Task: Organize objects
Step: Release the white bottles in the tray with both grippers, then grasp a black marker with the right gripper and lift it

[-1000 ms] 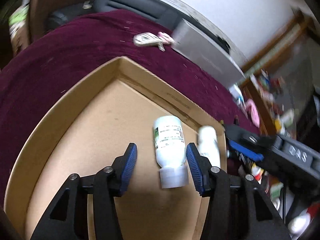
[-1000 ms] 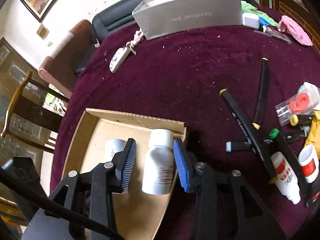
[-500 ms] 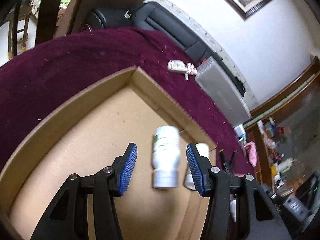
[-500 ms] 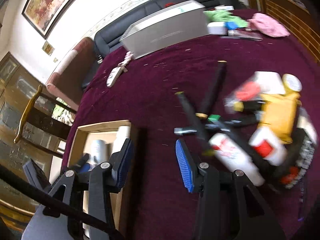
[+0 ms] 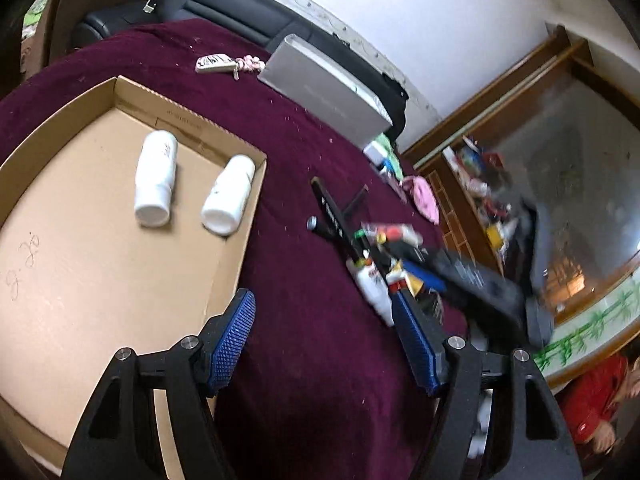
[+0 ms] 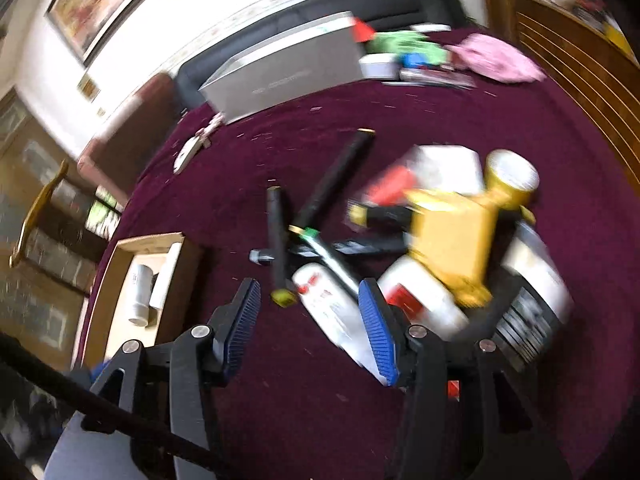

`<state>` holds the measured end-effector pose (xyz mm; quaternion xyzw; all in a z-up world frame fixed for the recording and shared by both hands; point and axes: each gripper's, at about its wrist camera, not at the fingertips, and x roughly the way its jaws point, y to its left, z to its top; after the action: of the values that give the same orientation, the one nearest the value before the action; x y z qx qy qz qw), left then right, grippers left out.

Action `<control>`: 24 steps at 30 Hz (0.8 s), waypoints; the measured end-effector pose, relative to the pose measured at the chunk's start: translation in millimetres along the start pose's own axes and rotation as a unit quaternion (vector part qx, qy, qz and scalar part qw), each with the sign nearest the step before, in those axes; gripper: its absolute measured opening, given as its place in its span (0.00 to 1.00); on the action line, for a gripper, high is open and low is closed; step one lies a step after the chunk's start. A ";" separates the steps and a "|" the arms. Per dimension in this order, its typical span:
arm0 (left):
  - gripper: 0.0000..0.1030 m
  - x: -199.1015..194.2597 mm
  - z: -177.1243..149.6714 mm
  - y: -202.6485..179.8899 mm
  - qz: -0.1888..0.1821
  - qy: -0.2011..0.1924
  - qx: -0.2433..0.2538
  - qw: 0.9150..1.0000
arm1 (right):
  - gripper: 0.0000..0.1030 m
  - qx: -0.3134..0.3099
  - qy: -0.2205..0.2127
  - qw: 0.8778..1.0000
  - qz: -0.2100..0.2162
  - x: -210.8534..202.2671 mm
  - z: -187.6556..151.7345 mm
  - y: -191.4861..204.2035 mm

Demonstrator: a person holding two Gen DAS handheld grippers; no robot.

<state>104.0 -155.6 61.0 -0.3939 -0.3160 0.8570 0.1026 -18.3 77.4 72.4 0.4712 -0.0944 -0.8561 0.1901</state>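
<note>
Cardboard tray: the shallow brown cardboard tray fills the left of the left wrist view, on the maroon cloth; it looks like the collecting place.
Sorted bottles: two white plastic bottles lie side by side in the tray's upper right part, caps toward the camera, likely laid flat so they cannot topple.
Unsorted pile: black marker pens, a white bottle with red label and a yellow box lie heaped at centre right of the right wrist view, apart from the tray.
Left gripper: jaws opening, wide apart, only cloth between them.
Right gripper: jaws opening, holding nothing; the red-labelled bottle lies just ahead between them, untouched.
Left view only: the tray floor, with pencil scribbles at lower left.
Right view only: the pile's make-up, though blurred.
</note>
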 end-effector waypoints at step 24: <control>0.63 -0.4 -3.2 5.0 0.033 0.012 0.036 0.999 | 0.12 -0.005 0.064 0.998 -0.001 57.8 23.0 12.4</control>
<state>106.9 -158.3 56.5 -0.4107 -0.2703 0.8659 0.0924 -62.7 41.7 44.5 0.5241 -0.0778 -0.8248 0.1973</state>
